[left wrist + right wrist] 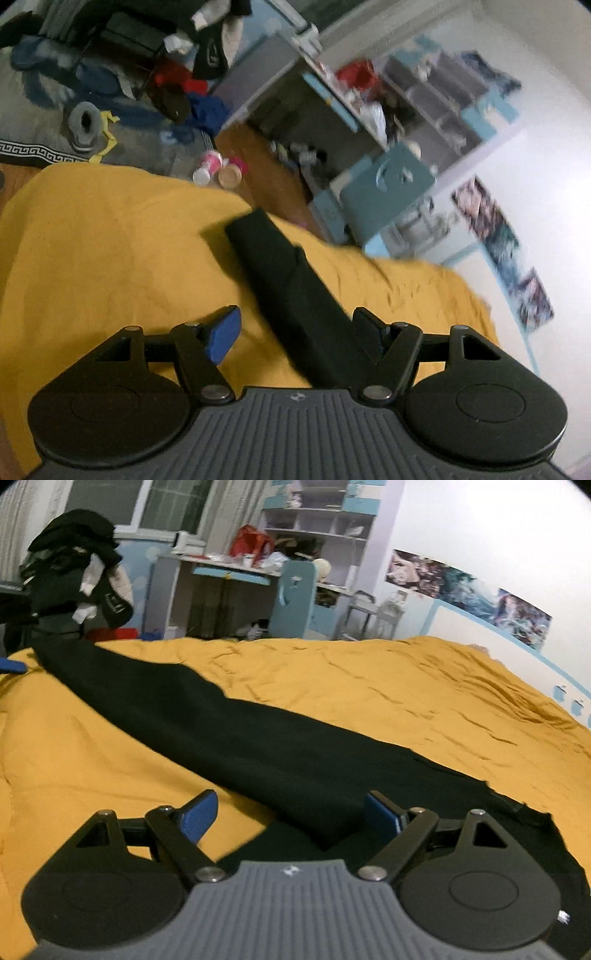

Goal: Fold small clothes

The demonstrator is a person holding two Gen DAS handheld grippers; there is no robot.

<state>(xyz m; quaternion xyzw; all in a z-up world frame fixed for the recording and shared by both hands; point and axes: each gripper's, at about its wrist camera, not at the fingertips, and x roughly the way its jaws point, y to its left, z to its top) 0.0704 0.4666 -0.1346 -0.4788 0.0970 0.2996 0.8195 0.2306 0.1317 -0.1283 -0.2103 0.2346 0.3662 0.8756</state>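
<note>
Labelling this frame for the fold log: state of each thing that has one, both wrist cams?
left gripper: jaws open, black garment between them, not clamped.
right gripper: jaws open, garment edge between them, not clamped.
black garment: stretched into a long narrow strip, lying on the bedspread, not yet a compact fold.
yellow bedspread: spread over the bed, wrinkled.
pile of dark clothes: heaped, unfolded.

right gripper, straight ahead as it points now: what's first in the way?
Probably the black garment. It lies across the yellow bedspread directly between the open right gripper fingers; depth is unclear.
</note>
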